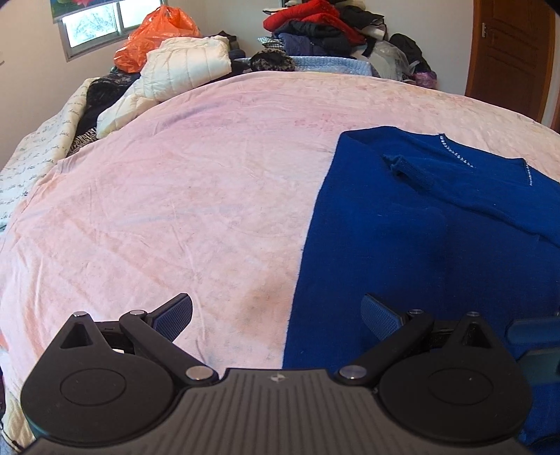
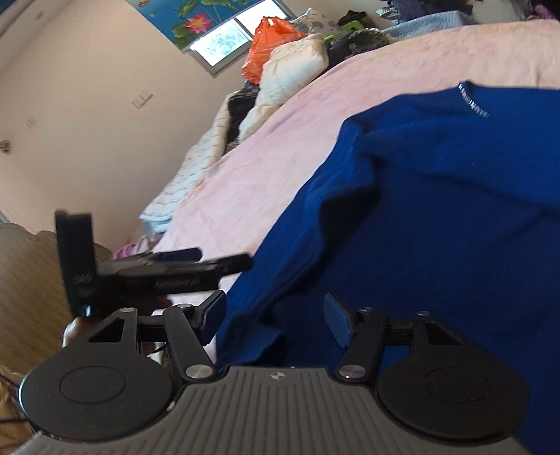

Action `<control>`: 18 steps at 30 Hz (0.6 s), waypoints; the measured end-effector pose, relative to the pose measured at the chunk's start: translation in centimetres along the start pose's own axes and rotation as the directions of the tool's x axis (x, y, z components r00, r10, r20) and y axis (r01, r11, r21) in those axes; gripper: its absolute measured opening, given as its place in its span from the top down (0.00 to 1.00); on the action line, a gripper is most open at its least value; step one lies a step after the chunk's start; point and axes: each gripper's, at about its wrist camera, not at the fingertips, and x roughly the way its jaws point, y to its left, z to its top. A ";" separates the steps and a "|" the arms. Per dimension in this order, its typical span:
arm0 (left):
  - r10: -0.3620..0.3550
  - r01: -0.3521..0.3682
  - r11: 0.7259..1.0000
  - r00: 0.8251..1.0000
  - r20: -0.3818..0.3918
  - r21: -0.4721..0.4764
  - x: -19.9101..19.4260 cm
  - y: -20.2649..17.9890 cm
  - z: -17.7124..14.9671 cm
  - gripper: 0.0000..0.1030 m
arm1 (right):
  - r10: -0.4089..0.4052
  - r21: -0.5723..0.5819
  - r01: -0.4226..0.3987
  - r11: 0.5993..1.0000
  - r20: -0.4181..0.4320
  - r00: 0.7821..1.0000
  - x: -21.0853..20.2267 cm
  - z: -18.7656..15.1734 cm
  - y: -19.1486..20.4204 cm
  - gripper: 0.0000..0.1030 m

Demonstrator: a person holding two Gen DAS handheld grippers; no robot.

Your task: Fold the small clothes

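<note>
A blue sweater is spread on a pink blanket that covers the bed, and every other place can be given from it. In the left wrist view the sweater is seen flat, with one sleeve folded across the chest and a beaded neckline at the far end; bare blanket is shown to its left. The left gripper is held over the sweater's near left edge with its jaws spread wide, one pad over the blanket and the other over the blue cloth, and nothing is held between them. Beyond the sweater a white padded jacket, an orange plastic bag, a heap of red and dark clothes and a brown door are shown; the door is seen in this view only. The right wrist view is tilted and blurred. In it the right gripper is seen low over the sweater's near edge, jaws parted about halfway and empty, with rumpled blue folds lying just past the pads. To the left of the sweater the other gripper's black body is caught from the side, as are a flower picture above the window and a switch on the wall, none of which appear in the left wrist view.
</note>
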 end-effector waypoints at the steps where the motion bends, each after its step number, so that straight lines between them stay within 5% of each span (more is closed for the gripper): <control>1: 0.005 -0.005 1.000 1.000 0.003 -0.002 -0.1 0.1 0.0 0.00 | -0.004 -0.008 0.004 1.000 0.000 1.000 0.3 -0.3 0.3 0.36; 6: 0.033 -0.032 0.999 0.999 0.013 -0.016 -0.5 1.0 0.1 0.00 | 0.001 -0.023 -0.002 1.000 -0.050 0.999 2.0 -1.2 1.1 0.41; 10: 0.048 -0.048 0.998 0.999 -0.002 -0.045 -0.2 2.0 0.0 0.00 | 0.009 -0.061 -0.013 0.998 -0.076 0.997 2.3 -1.7 2.5 0.63; 17: 0.049 -0.048 0.997 0.999 0.001 -0.060 -0.4 2.5 -0.1 0.00 | 0.009 -0.086 -0.019 0.996 -0.115 0.993 3.3 -1.6 3.0 0.72; 18: 0.050 -0.050 0.997 0.999 0.006 -0.056 -0.6 2.5 -0.1 0.00 | 0.008 -0.082 -0.018 0.997 -0.119 0.993 3.7 -1.5 2.9 0.80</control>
